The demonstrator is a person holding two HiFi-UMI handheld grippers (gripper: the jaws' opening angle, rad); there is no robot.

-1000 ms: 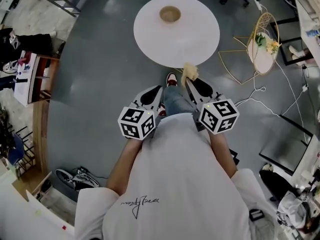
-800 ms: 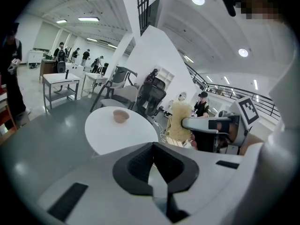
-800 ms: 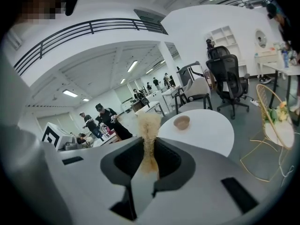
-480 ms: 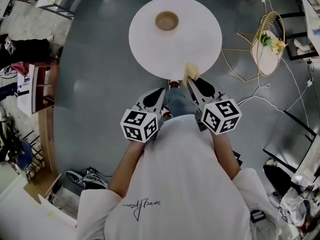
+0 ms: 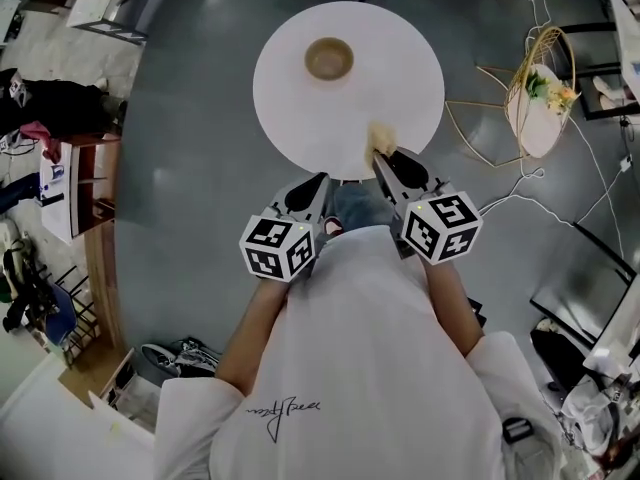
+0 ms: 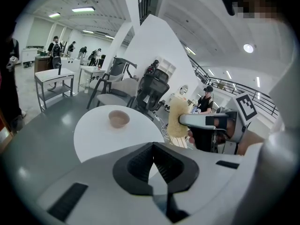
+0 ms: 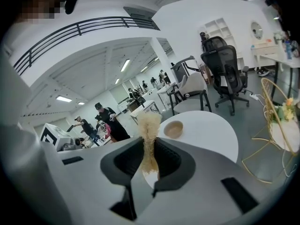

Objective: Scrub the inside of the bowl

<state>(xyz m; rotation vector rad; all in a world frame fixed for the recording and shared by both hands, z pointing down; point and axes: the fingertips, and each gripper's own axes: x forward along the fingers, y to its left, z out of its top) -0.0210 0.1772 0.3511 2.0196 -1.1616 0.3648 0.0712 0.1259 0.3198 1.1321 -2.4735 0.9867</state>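
Observation:
A tan wooden bowl (image 5: 329,58) stands on the far half of a round white table (image 5: 405,53). My right gripper (image 5: 384,156) is shut on a beige loofah scrubber (image 5: 381,138), which hangs over the table's near edge, well short of the bowl. My left gripper (image 5: 317,182) is shut and empty, just short of that edge. In the left gripper view the bowl (image 6: 118,119) lies ahead of the shut gripper (image 6: 157,165), with the scrubber (image 6: 177,117) to its right. In the right gripper view the scrubber (image 7: 149,139) sticks up from the gripper (image 7: 150,167), with the bowl (image 7: 174,129) beyond.
A gold wire stand with flowers (image 5: 535,93) and loose cables (image 5: 590,203) lie on the grey floor to the right. Office chairs (image 7: 224,74) stand beyond the table. A shelf unit (image 5: 75,183) is at the left, shoes (image 5: 175,360) behind me.
Both grippers have come forward toward the table. The scrubber now reaches over the table's near edge, and the table and bowl sit closer in the head view.

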